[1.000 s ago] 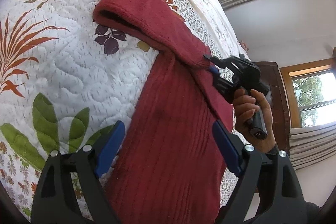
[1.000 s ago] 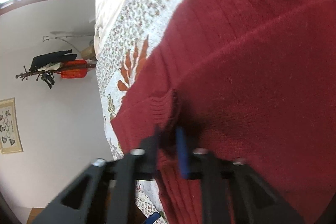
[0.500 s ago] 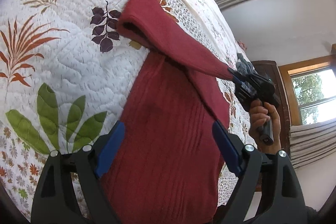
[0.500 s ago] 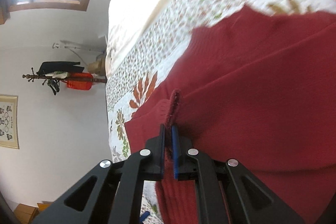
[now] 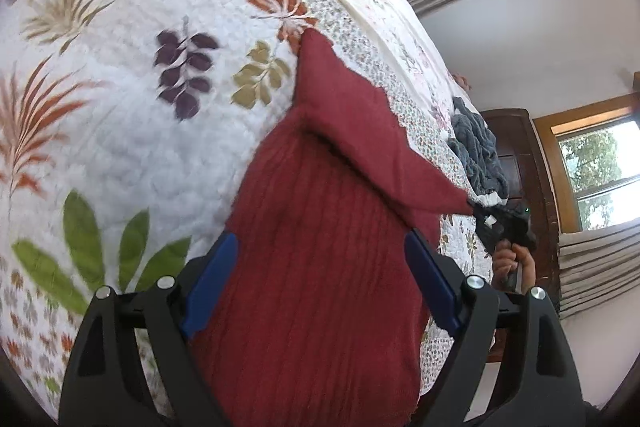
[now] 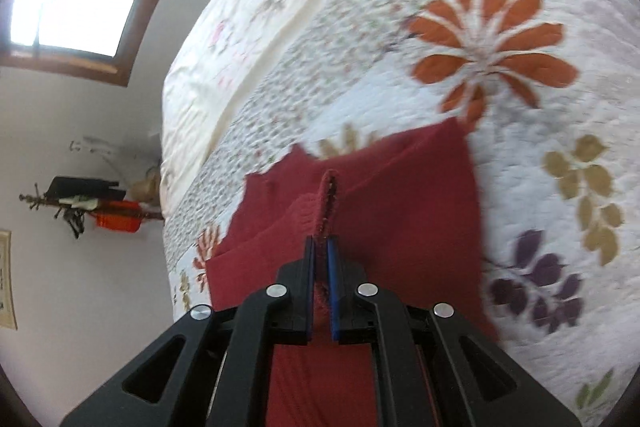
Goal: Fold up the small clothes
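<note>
On the bed's quilt [image 5: 120,131] lies the red sweater [image 5: 320,287], its sleeve [image 6: 329,195] pinched tight in the right gripper [image 6: 320,255] and drawn taut, likely for folding over the body, while the left gripper [image 5: 320,283] hovers above with fingers wide.

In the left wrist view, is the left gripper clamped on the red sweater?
No. The left gripper has its blue pads spread wide over the red sweater, gripping nothing, while the right gripper pinches the sleeve end.
</note>
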{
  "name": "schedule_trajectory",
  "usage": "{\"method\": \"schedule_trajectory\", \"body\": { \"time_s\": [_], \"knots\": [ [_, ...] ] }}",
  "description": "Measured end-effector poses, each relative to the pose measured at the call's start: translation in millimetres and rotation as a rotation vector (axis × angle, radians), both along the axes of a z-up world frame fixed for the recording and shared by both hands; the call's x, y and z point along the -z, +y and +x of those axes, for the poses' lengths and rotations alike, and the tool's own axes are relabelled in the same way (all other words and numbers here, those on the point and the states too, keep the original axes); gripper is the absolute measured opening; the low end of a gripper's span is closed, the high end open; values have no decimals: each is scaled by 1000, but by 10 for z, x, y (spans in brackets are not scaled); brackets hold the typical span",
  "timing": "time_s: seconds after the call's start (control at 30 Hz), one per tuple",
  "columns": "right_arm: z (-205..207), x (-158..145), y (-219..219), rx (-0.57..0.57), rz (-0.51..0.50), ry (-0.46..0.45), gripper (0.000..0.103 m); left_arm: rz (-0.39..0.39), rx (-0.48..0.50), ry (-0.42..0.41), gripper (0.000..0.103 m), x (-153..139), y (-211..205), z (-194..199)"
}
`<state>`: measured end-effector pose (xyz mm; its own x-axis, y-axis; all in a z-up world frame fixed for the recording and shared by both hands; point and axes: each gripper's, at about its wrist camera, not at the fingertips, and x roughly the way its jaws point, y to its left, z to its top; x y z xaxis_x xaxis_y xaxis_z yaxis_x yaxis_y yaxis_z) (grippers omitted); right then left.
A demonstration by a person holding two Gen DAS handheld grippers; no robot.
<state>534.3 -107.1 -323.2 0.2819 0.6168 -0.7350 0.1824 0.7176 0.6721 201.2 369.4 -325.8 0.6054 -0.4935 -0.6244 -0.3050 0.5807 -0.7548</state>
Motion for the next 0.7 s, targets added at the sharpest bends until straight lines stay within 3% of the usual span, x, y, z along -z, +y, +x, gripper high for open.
{"method": "schedule_trajectory", "body": {
  "time_s": [0.47,0.57,0.63,0.7],
  "knots": [
    [-9,639,-333,19,-8,90,6,9,64,-45,84,-96,6,1063],
    [11,776,-410,24,-32,117,11,13,85,-39,84,-91,16,1383],
    [-16,672,-588,98,-45,58,12,11,101,-40,84,-90,45,1639],
    [-26,545,-635,100,-31,4,13,15,122,-36,84,-72,65,1907]
  ]
}}
